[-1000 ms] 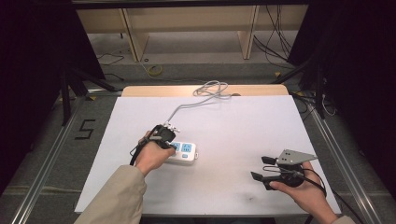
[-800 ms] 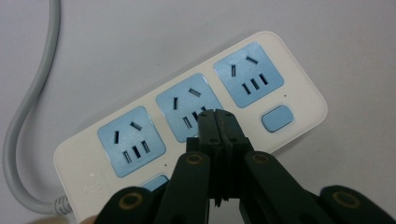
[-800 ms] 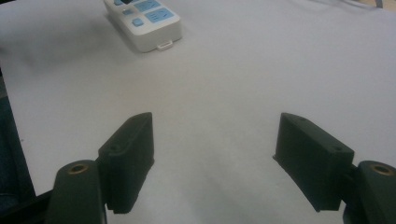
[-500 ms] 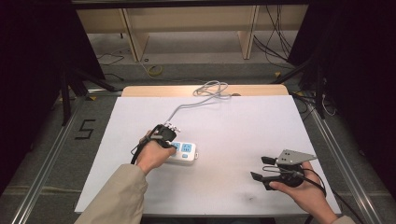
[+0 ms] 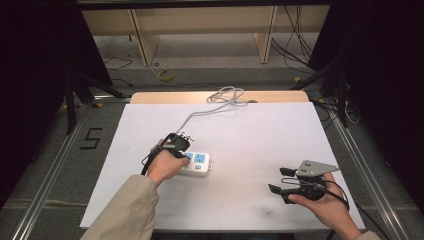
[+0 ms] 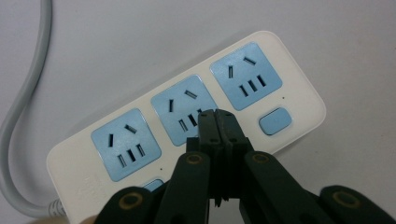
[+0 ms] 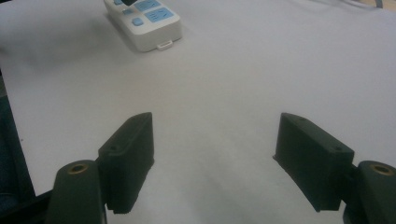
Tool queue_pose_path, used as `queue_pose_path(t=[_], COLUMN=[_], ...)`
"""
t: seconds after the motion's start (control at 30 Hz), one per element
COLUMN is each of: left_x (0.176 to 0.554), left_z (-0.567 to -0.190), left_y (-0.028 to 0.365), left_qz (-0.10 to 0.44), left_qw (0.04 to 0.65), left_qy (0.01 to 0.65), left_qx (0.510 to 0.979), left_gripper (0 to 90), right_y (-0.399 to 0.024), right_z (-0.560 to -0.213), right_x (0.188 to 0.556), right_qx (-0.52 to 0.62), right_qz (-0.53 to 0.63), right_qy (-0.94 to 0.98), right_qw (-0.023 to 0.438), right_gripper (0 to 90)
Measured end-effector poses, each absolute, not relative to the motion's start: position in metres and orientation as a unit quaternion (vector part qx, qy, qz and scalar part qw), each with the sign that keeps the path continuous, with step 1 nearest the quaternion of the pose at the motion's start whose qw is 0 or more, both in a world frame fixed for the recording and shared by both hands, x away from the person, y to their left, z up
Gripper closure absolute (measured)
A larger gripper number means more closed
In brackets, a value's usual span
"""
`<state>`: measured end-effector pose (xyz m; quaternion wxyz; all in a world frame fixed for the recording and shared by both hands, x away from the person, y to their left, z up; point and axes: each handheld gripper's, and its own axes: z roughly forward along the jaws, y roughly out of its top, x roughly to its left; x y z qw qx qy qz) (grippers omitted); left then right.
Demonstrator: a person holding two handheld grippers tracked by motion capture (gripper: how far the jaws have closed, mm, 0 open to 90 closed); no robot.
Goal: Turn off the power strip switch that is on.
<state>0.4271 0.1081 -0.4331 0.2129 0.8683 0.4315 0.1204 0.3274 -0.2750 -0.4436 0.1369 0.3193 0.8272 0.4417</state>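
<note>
Now the closed left gripper (image 6: 217, 122) hovers over a white power strip (image 6: 187, 126) with blue sockets; right gripper (image 7: 215, 158) gapes.

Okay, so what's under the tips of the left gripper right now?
The left gripper, its jaws shut together, sits over the middle blue socket of the white power strip. Part of that socket's slots is covered by the jaws; whether they touch it cannot be told.
</note>
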Motion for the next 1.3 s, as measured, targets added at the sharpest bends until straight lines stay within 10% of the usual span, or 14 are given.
queue_pose_path(t=[1.3], left_x=[0.4351], left_z=[-0.4358], left_y=[0.1058], left_qz=[0.093], left_qw=[0.178], left_qy=[0.442], left_qx=[0.874], left_gripper=[89.9], right_y=[-0.2739], right_z=[-0.4438], right_x=[0.3274], right_qx=[0.317], right_qz=[0.440], right_qy=[0.829], right_qw=[0.137], right_gripper=[28.2])
